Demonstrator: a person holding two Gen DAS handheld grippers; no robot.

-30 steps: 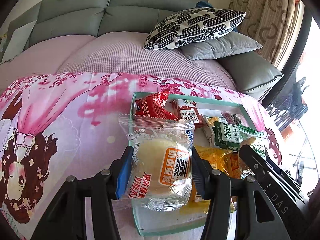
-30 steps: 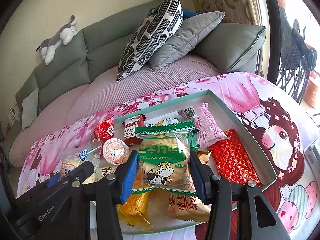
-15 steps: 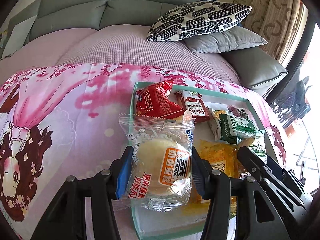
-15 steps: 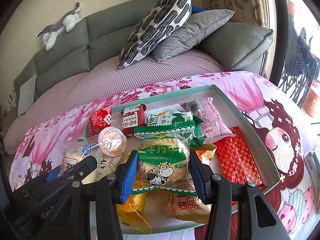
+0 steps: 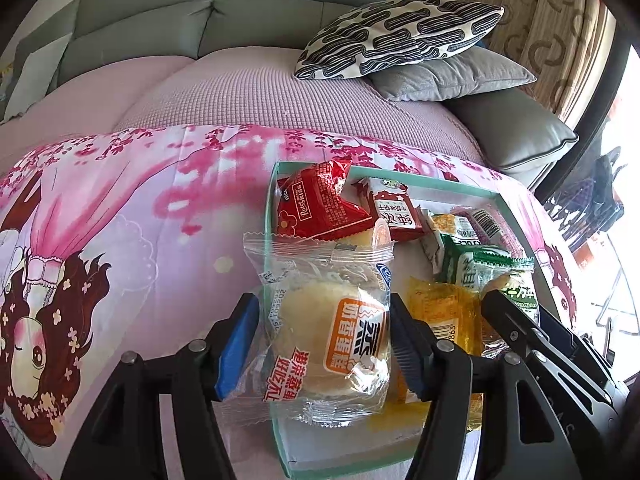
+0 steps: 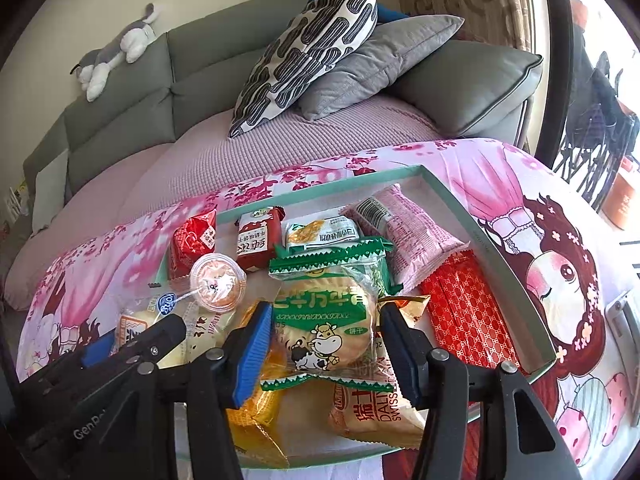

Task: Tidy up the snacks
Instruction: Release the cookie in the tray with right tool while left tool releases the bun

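L gripper point(image 5: 324, 344) is clamped on a clear-wrapped cake pack point(image 5: 332, 332), held above the teal tray point(image 5: 276, 432) edge. R gripper point(image 6: 322, 354) is closed on a green biscuit pack point(image 6: 324, 316), over snacks w/in the tray.

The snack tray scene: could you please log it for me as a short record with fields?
surface: pink cartoon-print cloth
container: teal-rimmed tray
left tongs: shut on clear-wrapped cake, over the tray's near left corner
right tongs: shut on green cow-print biscuit pack, over the tray
in tray: red packets, pink pack, jelly cup, yellow packs
background: grey sofa, patterned cushion
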